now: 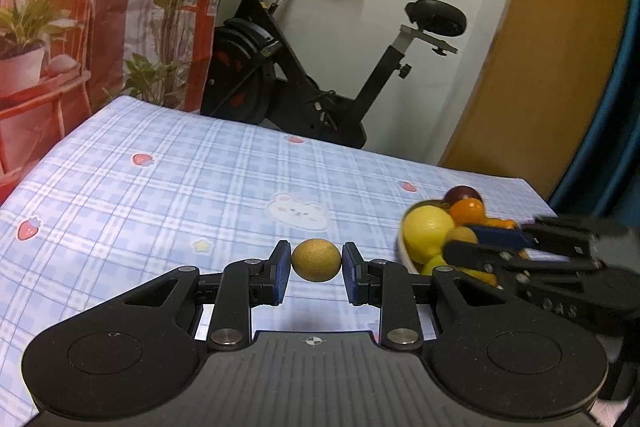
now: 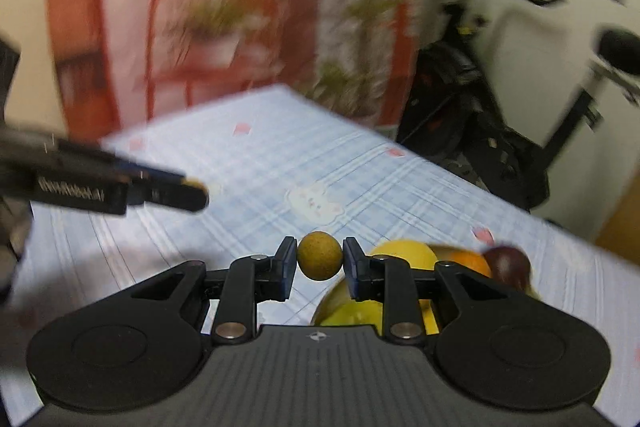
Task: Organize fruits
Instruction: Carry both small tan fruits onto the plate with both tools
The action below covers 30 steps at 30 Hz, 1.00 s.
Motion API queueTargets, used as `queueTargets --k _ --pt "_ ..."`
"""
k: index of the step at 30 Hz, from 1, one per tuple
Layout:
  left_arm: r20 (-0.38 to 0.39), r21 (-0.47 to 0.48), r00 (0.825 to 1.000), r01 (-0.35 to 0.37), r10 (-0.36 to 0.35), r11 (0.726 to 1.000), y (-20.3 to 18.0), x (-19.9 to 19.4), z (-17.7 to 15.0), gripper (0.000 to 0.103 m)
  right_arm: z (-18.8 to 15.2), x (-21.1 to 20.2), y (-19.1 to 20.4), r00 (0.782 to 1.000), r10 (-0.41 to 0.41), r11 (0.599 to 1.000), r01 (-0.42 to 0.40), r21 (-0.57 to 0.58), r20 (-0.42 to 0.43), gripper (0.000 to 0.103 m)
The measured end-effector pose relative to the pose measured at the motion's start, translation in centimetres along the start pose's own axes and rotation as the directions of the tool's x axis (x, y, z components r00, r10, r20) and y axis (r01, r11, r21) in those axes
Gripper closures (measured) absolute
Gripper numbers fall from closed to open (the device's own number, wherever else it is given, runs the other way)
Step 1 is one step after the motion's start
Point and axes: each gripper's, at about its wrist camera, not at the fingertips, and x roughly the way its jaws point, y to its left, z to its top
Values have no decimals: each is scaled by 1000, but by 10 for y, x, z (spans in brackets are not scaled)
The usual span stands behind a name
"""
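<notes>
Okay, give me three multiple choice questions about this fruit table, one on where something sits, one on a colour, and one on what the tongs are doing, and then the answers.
1. Where is the white bowl of fruit, seen from the left wrist camera?
A. To the right of the left tongs
B. At the far left corner of the table
C. On the exercise bike seat

2. What colour is the big fruit at the front of the bowl, the lemon?
A. Green
B. Yellow
C. Blue

3. What is the state of the left tongs?
A. Wide open with nothing between them
B. Out of sight
C. Shut on a small brown fruit

Answers:
1. A, the bowl sits beyond the tongs' right finger.
2. B, it shows bright yellow beside an orange.
3. C, both blue pads press the fruit's sides.
</notes>
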Motion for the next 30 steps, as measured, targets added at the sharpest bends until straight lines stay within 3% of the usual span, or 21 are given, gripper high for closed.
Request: queueTargets --k 5,14,17,30 --pt "11 74 1000 26 -26 997 -29 -4 9 74 -29 -45 -6 991 -69 993 57 108 112 76" --pt "-29 217 996 90 -86 972 -87 9 7 73 -66 -92 -46 966 -190 949 135 284 175 76" --pt "-45 250 995 95 -86 964 -98 16 5 73 -75 -94 -56 957 -236 934 176 311 169 76" --pt "-73 297 995 83 -64 951 -113 55 17 73 -81 -72 -74 949 -249 933 182 311 193 76"
